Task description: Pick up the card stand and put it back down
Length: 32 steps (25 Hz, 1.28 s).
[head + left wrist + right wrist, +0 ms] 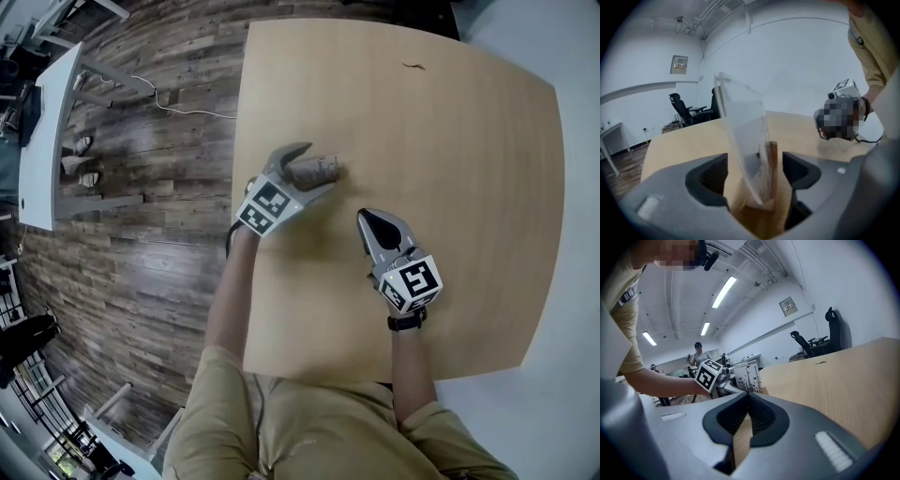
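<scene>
Clear card stand (746, 140) — wooden base.

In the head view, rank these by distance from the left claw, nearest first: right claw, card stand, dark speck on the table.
1. Card stand: between the open jaws of the left claw.
2. Right claw: to its right, lower in the view.
3. Dark speck: near the far edge of the table.

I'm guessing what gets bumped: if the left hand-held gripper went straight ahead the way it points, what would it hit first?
Most likely the card stand. It stands on the table right between the open jaws of the left hand-held gripper, with a gap on each side. Exact depth is hard to judge.
</scene>
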Motion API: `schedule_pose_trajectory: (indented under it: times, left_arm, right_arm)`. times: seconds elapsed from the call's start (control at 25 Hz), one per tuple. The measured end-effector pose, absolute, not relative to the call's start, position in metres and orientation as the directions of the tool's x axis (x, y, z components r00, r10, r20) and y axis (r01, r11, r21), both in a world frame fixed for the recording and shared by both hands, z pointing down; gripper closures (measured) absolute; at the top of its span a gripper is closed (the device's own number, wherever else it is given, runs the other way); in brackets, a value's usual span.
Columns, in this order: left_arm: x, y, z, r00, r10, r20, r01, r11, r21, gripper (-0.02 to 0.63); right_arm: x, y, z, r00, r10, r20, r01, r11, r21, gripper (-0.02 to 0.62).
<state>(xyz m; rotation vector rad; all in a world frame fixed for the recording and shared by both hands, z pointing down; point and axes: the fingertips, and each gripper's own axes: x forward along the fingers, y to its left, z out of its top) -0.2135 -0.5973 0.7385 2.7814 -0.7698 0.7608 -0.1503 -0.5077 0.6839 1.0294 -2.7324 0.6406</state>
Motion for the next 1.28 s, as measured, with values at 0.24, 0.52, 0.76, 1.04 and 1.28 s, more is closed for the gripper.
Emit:
schedule_pose_trajectory:
  times: [0.24,0.52,0.76,1.04,1.28]
  left_arm:
    - [-0.195,-0.592,0.741,0.779,-0.387,0.493,-0.444,-0.896,-0.001,0.363]
    - [-0.189,-0.579,0.739,0.777,-0.365,0.513,-0.422,-0.906,-0.005,0.557]
    - [-0.185,-0.536,0.737,0.762,-0.354,0.542,-0.437,-0.899,0.026,0.565]
    - [-0.190,-0.470,0.704,0.757,-0.398,0.519,-0.509,-0.856,0.086,0.565]
    - [-0.193,-0.408,0.638,0.739,-0.476,0.477,-0.572,-0.817,0.071,0.565]
  right_arm:
    - [-0.133,-0.517,0.675,-0.731,-0.647,0.216,-0.674,0.636,-0.376,0.592]
    - [-0.124,-0.525,0.650,-0.711,-0.683,0.166,-0.687,0.625,-0.372,0.592]
    - [-0.127,-0.504,0.643,-0.694,-0.686,0.219,-0.708,0.595,-0.381,0.592]
    - [-0.125,-0.454,0.621,-0.659,-0.710,0.247,-0.742,0.563,-0.363,0.592]
    - [-0.123,-0.409,0.569,-0.644,-0.731,0.225,-0.763,0.589,-0.267,0.591]
